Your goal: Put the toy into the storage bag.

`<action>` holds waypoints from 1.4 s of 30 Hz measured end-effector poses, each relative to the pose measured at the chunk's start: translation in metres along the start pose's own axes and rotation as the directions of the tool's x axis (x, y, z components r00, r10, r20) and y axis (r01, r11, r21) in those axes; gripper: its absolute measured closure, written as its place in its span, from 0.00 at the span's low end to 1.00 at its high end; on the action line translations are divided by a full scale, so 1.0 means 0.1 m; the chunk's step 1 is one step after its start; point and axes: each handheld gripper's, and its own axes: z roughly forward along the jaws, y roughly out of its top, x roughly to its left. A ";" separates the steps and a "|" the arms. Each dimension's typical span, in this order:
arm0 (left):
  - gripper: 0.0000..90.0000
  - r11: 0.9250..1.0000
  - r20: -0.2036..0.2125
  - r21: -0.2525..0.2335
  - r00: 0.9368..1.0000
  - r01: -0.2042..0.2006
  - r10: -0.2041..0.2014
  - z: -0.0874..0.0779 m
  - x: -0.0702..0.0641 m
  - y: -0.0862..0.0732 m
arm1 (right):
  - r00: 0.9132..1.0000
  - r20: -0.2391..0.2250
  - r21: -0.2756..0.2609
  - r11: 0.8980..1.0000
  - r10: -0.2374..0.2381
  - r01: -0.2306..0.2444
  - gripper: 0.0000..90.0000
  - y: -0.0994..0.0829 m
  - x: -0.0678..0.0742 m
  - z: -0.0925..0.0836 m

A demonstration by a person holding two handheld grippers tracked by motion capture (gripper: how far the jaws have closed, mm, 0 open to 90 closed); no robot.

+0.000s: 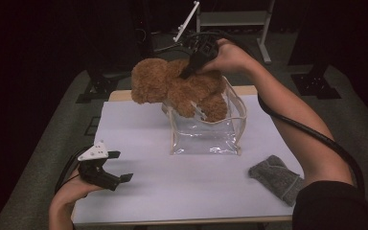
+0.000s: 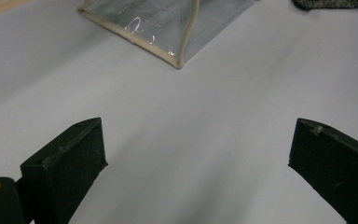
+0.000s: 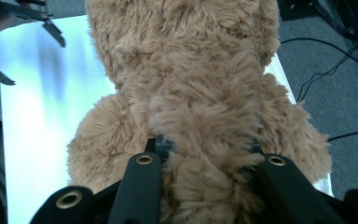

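Right gripper point(image 1: 188, 73) is pinching the brown teddy bear point(image 1: 177, 88) right above the clear pouch point(image 1: 206, 134); left gripper point(image 1: 120, 166) sits spread wide, pouch well ahead of it.

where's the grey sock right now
In the high view the grey sock lies flat on the white table near its front right corner, right of and nearer than the clear bag, beside the person's right forearm.
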 end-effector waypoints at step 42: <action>0.03 1.000 0.009 0.007 1.000 -0.002 0.002 0.02 -0.03 0.00 | 0.986 0.063 0.007 0.988 0.154 -0.154 0.78 -0.73 -0.31 0.08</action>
